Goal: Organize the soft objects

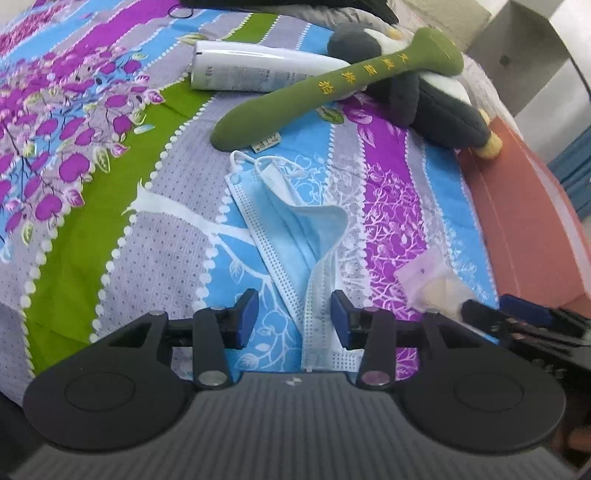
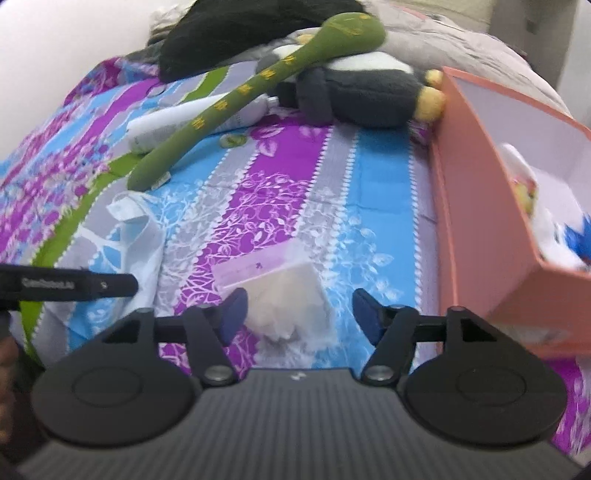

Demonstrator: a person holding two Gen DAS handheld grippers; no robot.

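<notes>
A blue face mask (image 1: 295, 229) lies on the patterned bedsheet, its lower end between the open fingers of my left gripper (image 1: 294, 319). The mask also shows in the right wrist view (image 2: 142, 236). A clear bag of white cotton pads (image 2: 280, 295) lies between the open fingers of my right gripper (image 2: 299, 314); the bag also shows in the left wrist view (image 1: 430, 280). A green plush massage stick (image 1: 332, 85) leans across a grey penguin plush (image 1: 436, 99) and a white tube (image 1: 255, 70) at the far side.
A pink cardboard box (image 2: 476, 206) stands open at the right with white and blue soft items inside. A dark garment (image 2: 251, 33) lies at the bed's far end. The left gripper's body (image 2: 74, 284) reaches in from the left.
</notes>
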